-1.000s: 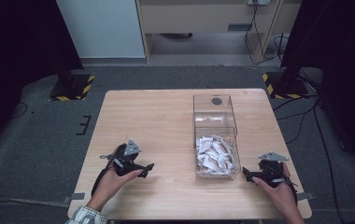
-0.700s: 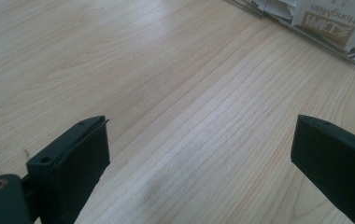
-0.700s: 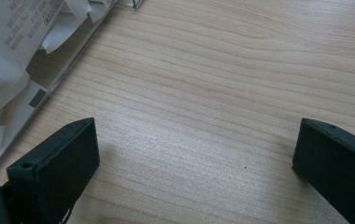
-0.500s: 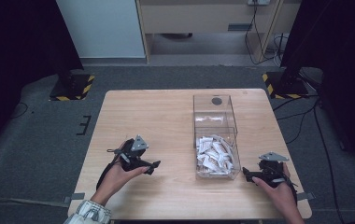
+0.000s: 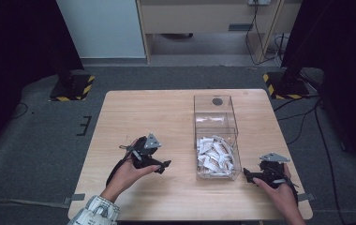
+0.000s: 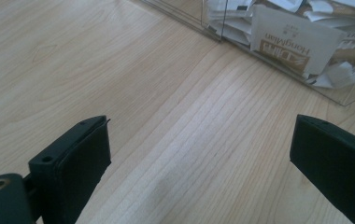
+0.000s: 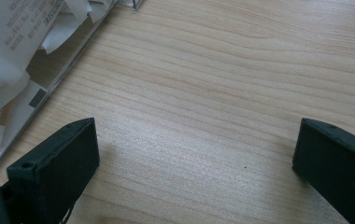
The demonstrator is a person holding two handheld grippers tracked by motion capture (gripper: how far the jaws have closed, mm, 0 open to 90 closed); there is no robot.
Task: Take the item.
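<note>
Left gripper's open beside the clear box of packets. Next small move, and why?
Probably lift the left gripper and carry it over the rim of the clear box. Its jaws stand wide apart over bare table, holding nothing, and the packets lie inside, behind the wall.

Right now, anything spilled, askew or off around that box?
Nothing stands out. The white sachets lie jumbled but all inside the near compartment of the clear box, none on the table. Both claws, left and right, are open on bare wood.
</note>
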